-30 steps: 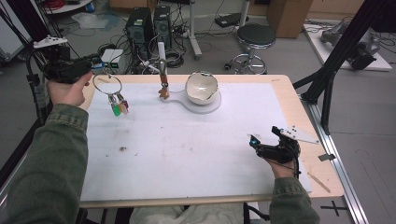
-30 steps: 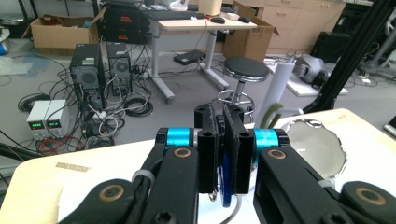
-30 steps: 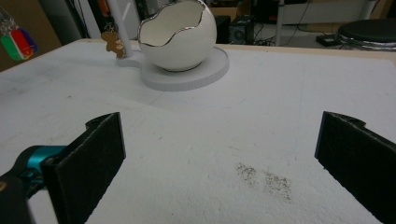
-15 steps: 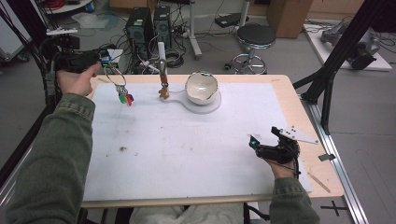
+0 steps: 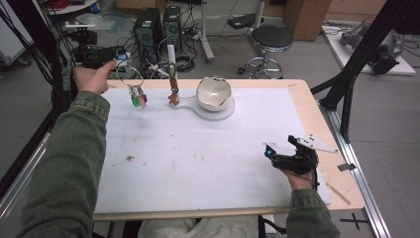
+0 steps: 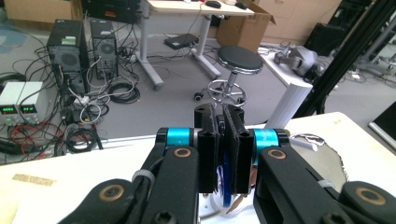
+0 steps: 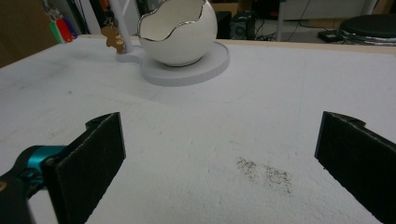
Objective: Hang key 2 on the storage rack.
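Since a second ago the left claw [image 5: 115,55] has lifted the metal key ring with green and red tags [image 5: 136,95] off the white-covered worktop [image 5: 198,148], out past its 11 o'clock corner, jaws pinched on it. Looks like a carry toward the white peg stand [image 5: 171,69] beside the egg-shaped bowl [image 5: 214,92]. Right claw [image 5: 280,154] rests spread at 4 o'clock. No readable writing anywhere.

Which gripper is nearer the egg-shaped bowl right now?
Left. The left gripper, holding a key ring, is raised beyond the bowl's left; the right gripper rests toward the near right edge.
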